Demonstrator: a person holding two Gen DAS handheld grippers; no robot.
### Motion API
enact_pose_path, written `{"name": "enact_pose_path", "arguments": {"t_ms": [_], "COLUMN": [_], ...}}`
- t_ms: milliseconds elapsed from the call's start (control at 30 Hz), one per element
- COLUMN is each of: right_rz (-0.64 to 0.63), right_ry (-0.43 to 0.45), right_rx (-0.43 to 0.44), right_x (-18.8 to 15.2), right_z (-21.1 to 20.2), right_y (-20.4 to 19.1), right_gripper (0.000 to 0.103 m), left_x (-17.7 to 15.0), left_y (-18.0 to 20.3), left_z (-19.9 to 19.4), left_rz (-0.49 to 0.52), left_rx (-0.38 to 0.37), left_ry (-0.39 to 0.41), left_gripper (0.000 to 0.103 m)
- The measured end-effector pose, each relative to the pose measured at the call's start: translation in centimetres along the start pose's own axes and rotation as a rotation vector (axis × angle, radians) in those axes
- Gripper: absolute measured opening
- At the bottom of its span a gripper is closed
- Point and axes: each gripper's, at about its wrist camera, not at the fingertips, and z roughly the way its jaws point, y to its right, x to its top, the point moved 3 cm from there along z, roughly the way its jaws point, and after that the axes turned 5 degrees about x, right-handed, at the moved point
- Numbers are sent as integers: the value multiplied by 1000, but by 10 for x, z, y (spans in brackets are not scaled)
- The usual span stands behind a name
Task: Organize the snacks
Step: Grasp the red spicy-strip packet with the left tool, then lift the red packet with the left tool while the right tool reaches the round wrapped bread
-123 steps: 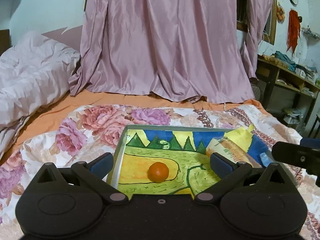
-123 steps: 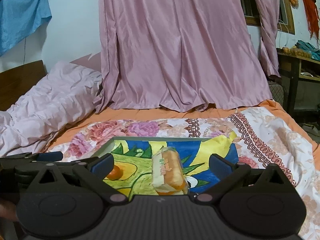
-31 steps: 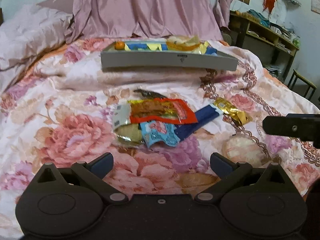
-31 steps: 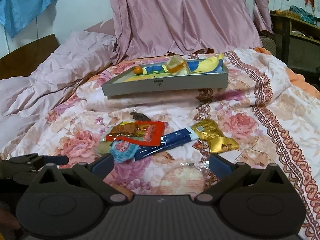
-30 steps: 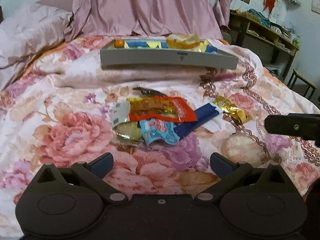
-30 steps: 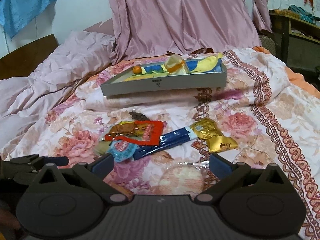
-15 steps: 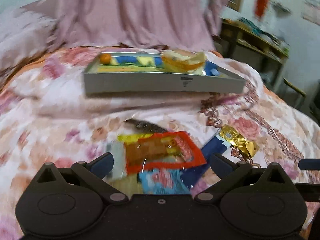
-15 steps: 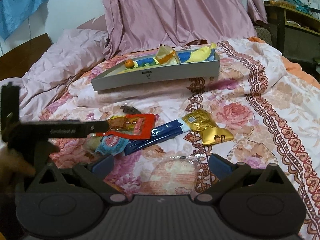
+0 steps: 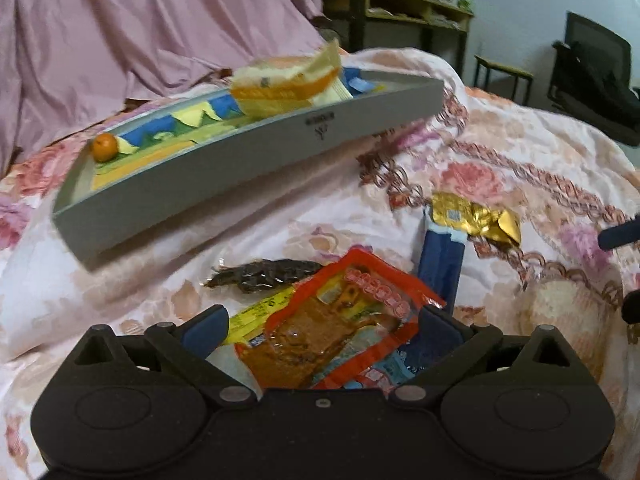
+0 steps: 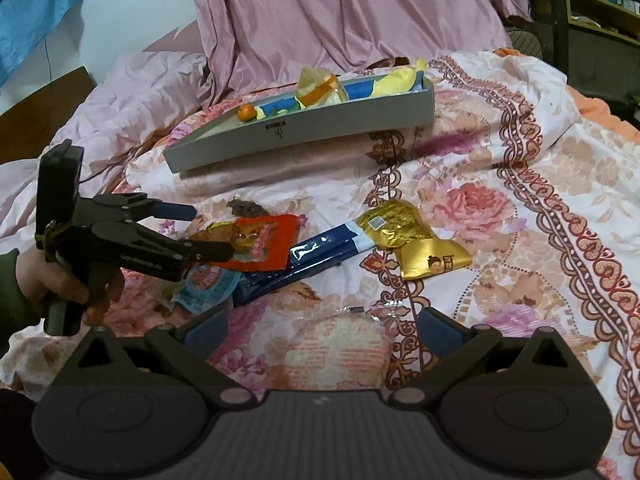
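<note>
A pile of snacks lies on the floral bedspread: a red packet (image 9: 340, 320) (image 10: 264, 244), a long blue packet (image 10: 312, 260), a small light-blue packet (image 10: 208, 284), a gold packet (image 10: 416, 240) (image 9: 472, 216) and a dark snack (image 9: 264, 276). My left gripper (image 9: 322, 324) (image 10: 208, 232) is open, one finger on each side of the red packet. Nearer the front, my right gripper (image 10: 322, 330) is open over a clear round cracker packet (image 10: 336, 348). Beyond the pile, the grey tray (image 10: 300, 128) (image 9: 240, 176) holds an orange (image 10: 246, 112) and a bread packet (image 10: 320, 88).
A person's hand (image 10: 60, 284) holds the left gripper's handle. A rumpled pink quilt (image 10: 132, 92) lies at the left and a pink curtain (image 10: 340, 12) hangs behind the tray. A wooden shelf (image 9: 400, 8) and a dark chair (image 9: 592, 76) stand beside the bed at the right.
My left gripper has moved forward and down into the pile, so the red packet now sits between its open fingers. The right gripper has crept closer to the clear packet.
</note>
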Motion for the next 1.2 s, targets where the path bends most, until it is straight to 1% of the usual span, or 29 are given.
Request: {"name": "enact_pose_path", "arguments": {"t_ms": [67, 200, 233, 300, 333, 433, 500, 533, 567, 700, 733, 900, 967, 1100, 1200], "right_rz": [2, 2, 4, 9, 13, 19, 16, 15, 14, 11, 11, 11, 6, 3, -18], "right_ry": [-6, -13, -15, -20, -23, -28, -29, -29, -29, -25, -24, -23, -21, -27, -44], "right_rx": [4, 5, 4, 1, -1, -1, 1, 3, 5, 8, 8, 12, 16, 12, -3], "right_x": [0, -1, -2, -2, -3, -3, -4, -4, -4, -5, -4, -4, -5, -7, -9], "right_z": [3, 7, 8, 10, 11, 13, 14, 15, 15, 13, 13, 12, 11, 14, 22], "right_y": [0, 1, 2, 5, 6, 8, 7, 6, 5, 3, 3, 3, 1, 2, 2], "right_gripper": [103, 103, 103, 103, 103, 103, 103, 103, 103, 103, 103, 103, 103, 103, 103], "left_x": [-2, -10, -12, -14, -13, -11, -11, -11, -11, -14, -16, -22, -23, -22, -20], "left_y": [1, -1, -2, -5, -6, -10, -13, -14, -15, -16, -15, -5, -2, 2, 10], "left_z": [8, 23, 26, 27, 28, 26, 24, 23, 21, 11, 8, -7, -15, -30, -40], "left_rz": [27, 74, 85, 88, 79, 56, 39, 29, 22, -8, -10, -24, -45, -91, -99], "left_rx": [-30, -72, -73, -79, -80, -82, -81, -81, -78, -63, -63, -38, -29, 8, 23], "left_ry": [-28, -73, -78, -62, -57, -37, -33, -28, -24, -10, -6, 35, 63, 104, 127], "left_gripper": [98, 98, 98, 98, 96, 84, 79, 74, 67, 54, 50, 45, 40, 40, 40]}}
